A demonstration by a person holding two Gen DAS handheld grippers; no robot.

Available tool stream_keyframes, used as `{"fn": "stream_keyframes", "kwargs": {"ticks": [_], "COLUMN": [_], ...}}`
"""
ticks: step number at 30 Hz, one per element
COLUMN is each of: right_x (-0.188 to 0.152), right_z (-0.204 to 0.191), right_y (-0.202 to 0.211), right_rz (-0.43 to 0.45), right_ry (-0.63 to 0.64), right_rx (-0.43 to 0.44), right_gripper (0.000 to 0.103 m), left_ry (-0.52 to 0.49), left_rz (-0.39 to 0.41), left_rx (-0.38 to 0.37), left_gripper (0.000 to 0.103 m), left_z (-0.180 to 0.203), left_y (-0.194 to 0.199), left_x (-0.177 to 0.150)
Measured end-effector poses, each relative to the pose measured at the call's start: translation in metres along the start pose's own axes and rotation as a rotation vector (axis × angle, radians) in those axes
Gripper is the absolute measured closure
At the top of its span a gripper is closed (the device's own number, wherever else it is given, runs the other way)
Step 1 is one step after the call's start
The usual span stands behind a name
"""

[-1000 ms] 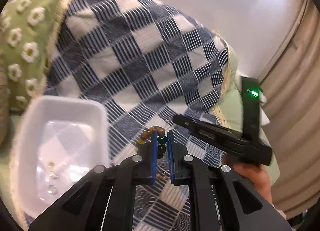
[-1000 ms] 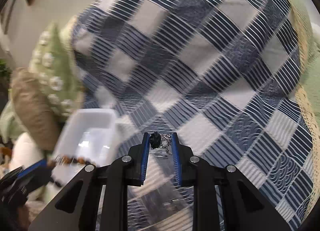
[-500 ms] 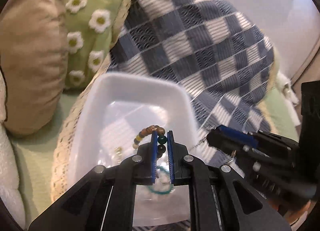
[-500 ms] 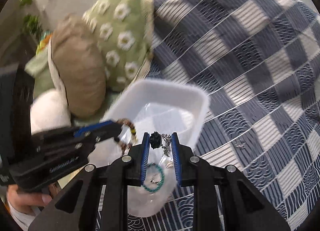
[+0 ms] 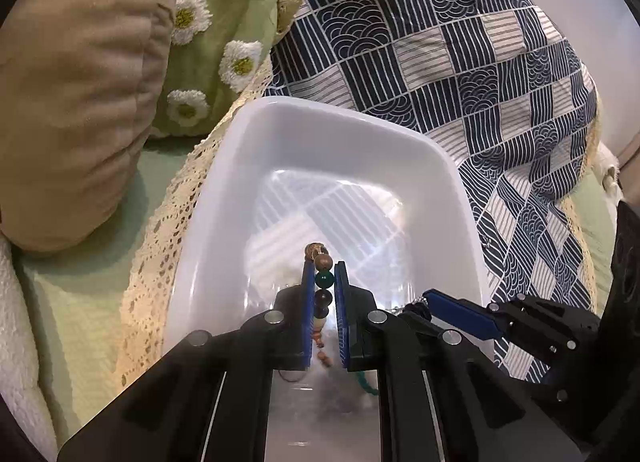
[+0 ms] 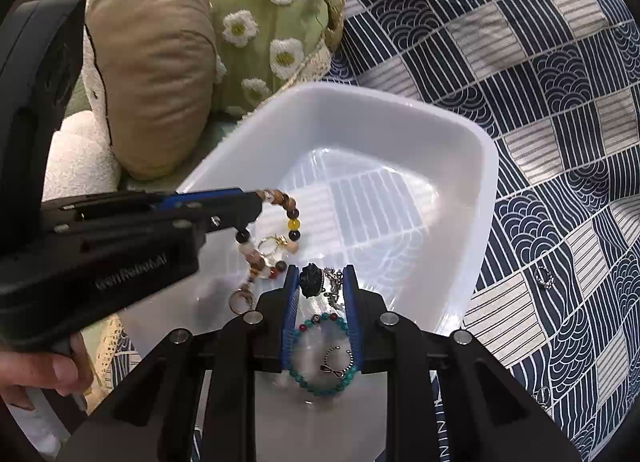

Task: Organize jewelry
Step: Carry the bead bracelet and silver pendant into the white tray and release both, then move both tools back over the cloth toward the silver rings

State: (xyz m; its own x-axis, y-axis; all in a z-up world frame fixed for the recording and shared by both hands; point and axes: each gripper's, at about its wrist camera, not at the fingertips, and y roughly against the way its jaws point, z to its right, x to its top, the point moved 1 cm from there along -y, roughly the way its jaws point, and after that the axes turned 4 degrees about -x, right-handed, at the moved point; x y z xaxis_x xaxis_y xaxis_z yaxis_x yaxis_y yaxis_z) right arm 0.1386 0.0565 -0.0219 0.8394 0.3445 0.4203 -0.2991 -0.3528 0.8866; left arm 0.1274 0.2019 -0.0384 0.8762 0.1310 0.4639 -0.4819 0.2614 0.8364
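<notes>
A white plastic tray (image 5: 460, 198) (image 6: 486, 190) lies on the bed. My left gripper (image 5: 323, 282) is shut on a beaded bracelet (image 5: 323, 268) of brown, green and dark beads and holds it over the tray; it also shows in the right wrist view (image 6: 290, 218). My right gripper (image 6: 320, 282) is shut on a black-flower chain piece (image 6: 311, 281) above the tray. A teal bead bracelet (image 6: 320, 350), a small bow ring (image 6: 332, 368) and a gold ring (image 6: 239, 300) lie in the tray.
A blue-and-white patchwork quilt (image 5: 460, 62) (image 6: 540, 82) lies behind and right of the tray. A green daisy pillow (image 5: 216, 30) and a tan cushion (image 5: 80, 82) stand at the left. A small ring (image 6: 544, 277) lies on the quilt right of the tray.
Both grippers have moved from over the quilt to over the tray, each still holding its piece. The tray now sits closer and centred in both views.
</notes>
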Motion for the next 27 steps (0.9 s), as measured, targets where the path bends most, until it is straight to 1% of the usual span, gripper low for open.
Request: {"fn": "stream_keyframes", "kwargs": {"ticks": [4, 8, 10, 13, 15, 17, 18, 21, 24, 27], "right_x": [-0.004, -0.008, -0.009, -0.008, -0.009, -0.008, -0.007, -0.006, -0.004, 0.002], "right_z": [0.0, -0.001, -0.003, -0.004, -0.004, -0.004, -0.004, -0.004, -0.002, 0.004], "right_y": [-0.009, -0.016, -0.015, -0.014, -0.014, -0.015, -0.015, -0.014, -0.005, 0.021], "right_rz": [-0.028, -0.052, -0.049, -0.053, -0.058, -0.062, -0.062, -0.059, -0.044, -0.002], "right_ry": [0.007, 0.017, 0.027, 0.028, 0.031, 0.041, 0.045, 0.047, 0.027, -0.002], "right_rx": [-0.007, -0.021, -0.033, -0.022, -0.029, -0.046, -0.057, -0.061, -0.056, -0.032], "right_gripper": [0.08, 0.08, 0.08, 0.08, 0.08, 0.078, 0.074, 0.073, 0.073, 0.072], "left_ry": [0.004, 0.005, 0.012, 0.02, 0.021, 0.022, 0.024, 0.022, 0.027, 0.017], "left_rz": [-0.007, -0.022, -0.024, -0.027, -0.035, -0.044, -0.046, -0.045, -0.035, 0.002], "left_rx": [0.001, 0.021, 0.025, 0.024, 0.028, 0.028, 0.027, 0.035, 0.04, 0.025], "left_gripper": [0.094, 0.094, 0.094, 0.094, 0.094, 0.093, 0.093, 0.093, 0.093, 0.092], "left_z": [0.001, 0.002, 0.001, 0.0, 0.0, 0.001, 0.001, 0.002, 0.002, 0.009], "left_y": [-0.002, -0.006, -0.007, -0.007, -0.009, -0.009, -0.009, -0.008, -0.004, 0.011], "left_x": [0.0, -0.001, -0.001, 0.0, 0.0, 0.0, 0.0, 0.0, 0.001, 0.002]}}
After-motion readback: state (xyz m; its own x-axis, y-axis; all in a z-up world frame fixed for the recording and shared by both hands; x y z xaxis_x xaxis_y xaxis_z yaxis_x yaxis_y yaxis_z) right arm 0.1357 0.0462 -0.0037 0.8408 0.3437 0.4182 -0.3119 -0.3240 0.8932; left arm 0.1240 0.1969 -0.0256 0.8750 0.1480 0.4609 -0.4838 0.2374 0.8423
